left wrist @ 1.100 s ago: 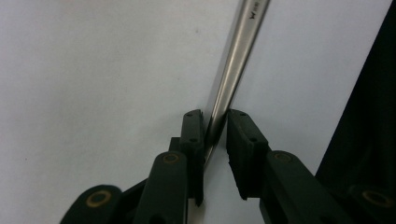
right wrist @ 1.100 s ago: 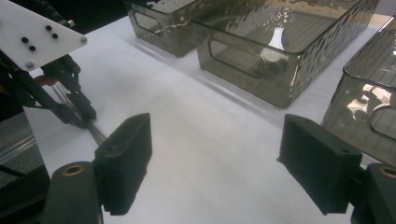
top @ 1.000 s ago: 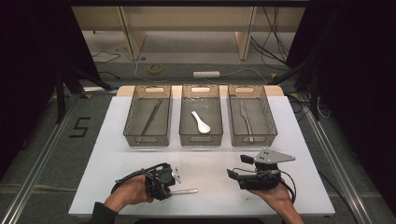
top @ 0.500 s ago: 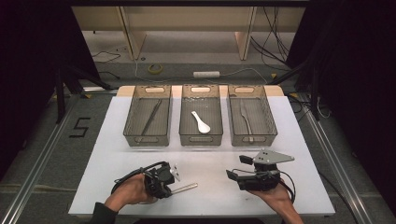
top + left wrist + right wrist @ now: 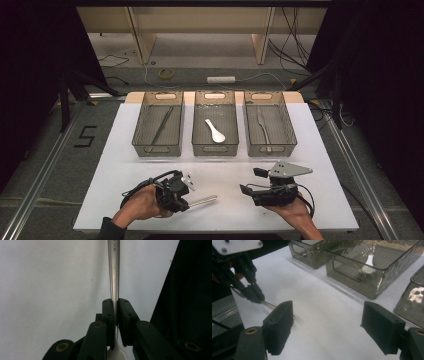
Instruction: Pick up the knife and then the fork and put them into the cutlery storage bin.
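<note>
Where the near edge of the white table [image 5: 125, 150] meets my forearms, the first entry is my left gripper [image 5: 186, 201], its jaws clamped on the neck of a metal utensil [image 5: 202, 201]; in the left gripper view the pads pinch the slim steel handle [image 5: 113, 277] from both sides, and a widening end peeks out below them, though I cannot tell fork from spoon. Compared with a second ago, when the piece lay flat just beside this gripper, its free end now tilts a little off the tabletop, the jaws having just been closing on it, so I judge the pick-up made and the carry to a bin as the step ahead. Second entry, level with it and well apart to the right: my right gripper [image 5: 250, 180], jaws wide with nothing between them, hovering above bare table; its own view shows the gap [image 5: 327, 322] unfilled. Farther on, three smoked-plastic bins in a row: left bin [image 5: 145, 145] holding a long thin dark piece, middle bin [image 5: 200, 147] holding a white spoon [image 5: 215, 131], right bin [image 5: 287, 145] holding a metal knife [image 5: 263, 125]. Beyond the table: floor, cables, a roll of tape [image 5: 166, 73], a power strip [image 5: 221, 79].
</note>
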`<action>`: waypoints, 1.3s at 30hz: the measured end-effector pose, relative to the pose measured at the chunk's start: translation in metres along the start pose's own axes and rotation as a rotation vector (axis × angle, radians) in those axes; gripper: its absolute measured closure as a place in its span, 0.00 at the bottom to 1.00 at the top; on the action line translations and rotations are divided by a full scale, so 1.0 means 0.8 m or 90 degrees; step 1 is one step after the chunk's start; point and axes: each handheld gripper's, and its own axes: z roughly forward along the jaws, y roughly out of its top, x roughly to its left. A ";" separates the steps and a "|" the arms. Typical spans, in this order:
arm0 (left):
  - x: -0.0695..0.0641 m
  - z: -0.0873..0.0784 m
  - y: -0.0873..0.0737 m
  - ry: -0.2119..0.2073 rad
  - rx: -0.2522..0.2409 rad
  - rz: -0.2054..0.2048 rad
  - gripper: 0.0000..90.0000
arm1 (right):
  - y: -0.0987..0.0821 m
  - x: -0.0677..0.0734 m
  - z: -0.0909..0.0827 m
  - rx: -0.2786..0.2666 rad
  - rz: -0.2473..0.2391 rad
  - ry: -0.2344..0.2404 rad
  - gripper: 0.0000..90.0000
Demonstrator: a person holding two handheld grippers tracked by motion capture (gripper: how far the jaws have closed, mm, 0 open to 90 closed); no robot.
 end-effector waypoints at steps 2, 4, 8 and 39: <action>0.000 -0.002 0.002 -0.006 -0.005 -0.002 0.93 | 0.001 0.004 0.002 0.001 -0.011 0.006 0.29; 0.001 -0.003 0.004 -0.006 -0.013 -0.004 0.93 | 0.002 0.010 0.006 0.007 -0.029 0.013 0.29; 0.002 -0.005 0.010 -0.008 -0.023 -0.003 0.93 | 0.004 0.022 0.012 0.010 -0.061 0.024 0.29; -0.011 -0.014 0.065 -0.051 -0.024 0.033 0.93 | -0.003 0.079 0.056 0.104 -0.296 0.007 0.36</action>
